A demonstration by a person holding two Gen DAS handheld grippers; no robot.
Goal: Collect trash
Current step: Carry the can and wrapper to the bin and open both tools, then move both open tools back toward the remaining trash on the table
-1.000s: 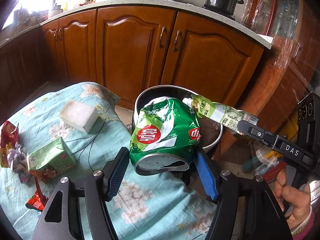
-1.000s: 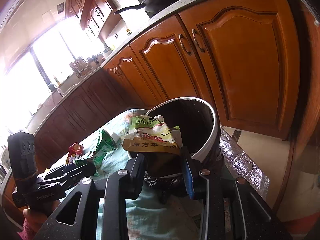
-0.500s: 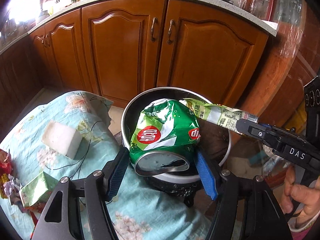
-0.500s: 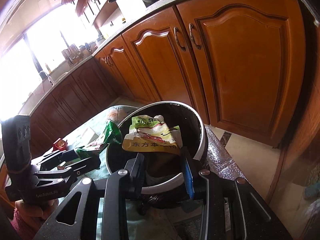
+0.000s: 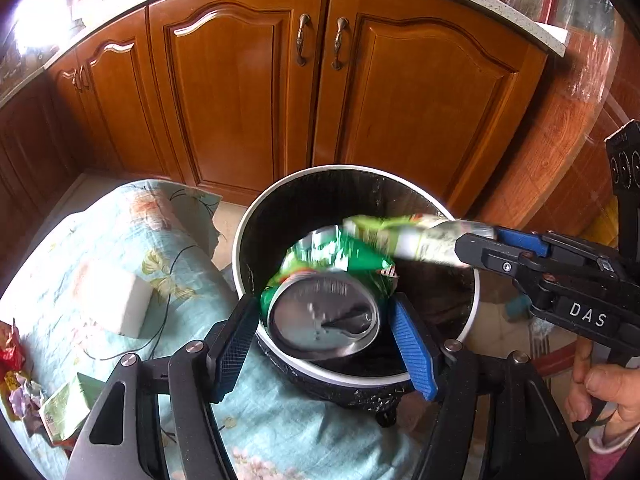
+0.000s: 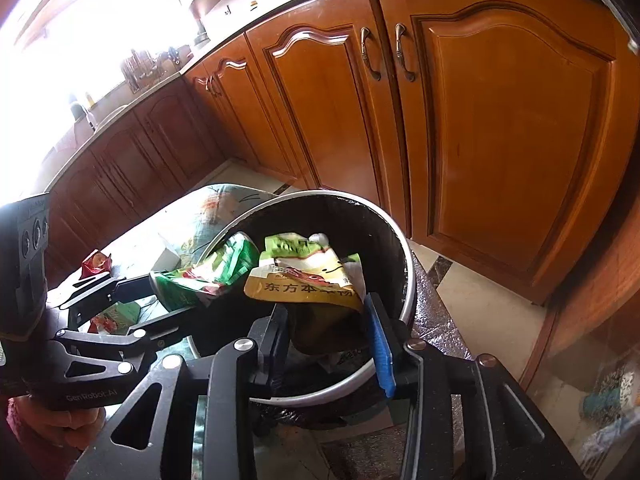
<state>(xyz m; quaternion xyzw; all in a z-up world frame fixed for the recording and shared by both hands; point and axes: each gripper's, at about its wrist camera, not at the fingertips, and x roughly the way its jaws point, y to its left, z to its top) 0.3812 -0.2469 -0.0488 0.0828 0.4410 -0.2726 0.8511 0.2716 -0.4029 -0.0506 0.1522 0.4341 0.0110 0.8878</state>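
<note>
Left gripper [image 5: 324, 328]: lower centre of the left wrist view, its black and blue jaws set wide around a crushed green can [image 5: 332, 296]. The can looks blurred and its sides may be clear of the pads, so I cannot tell whether it is clamped or already dropping.
Right gripper [image 6: 328, 328]: lower centre of the right wrist view, jaws narrowed onto the lower part of a yellow and green pouch [image 6: 308, 276], which sticks up between them.
Bin [image 5: 472, 312]: round, dark inside with a pale rim, middle of both views, just beyond both grippers. The can and the pouch both hang over its mouth, side by side, close enough that they may touch.
Cloth [image 5: 100, 248]: pale blue with flowers, left half of the left wrist view, lying against the bin's left side.
Left on the cloth: a white block [image 5: 120, 300] at mid left, a green carton [image 5: 66, 404] at lower left, and red wrappers [image 5: 10, 356] with crumpled scraps at the far left edge.
Cupboards [image 5: 320, 80]: brown wooden doors across the top of both views, behind the bin.
Step in hand: dropping, in my judgement; both pieces are over the opening, neither is yet at the bottom.
Next move: probably spread the right jaws so the pouch falls, free the can fully, then go back left for the carton and wrappers.
</note>
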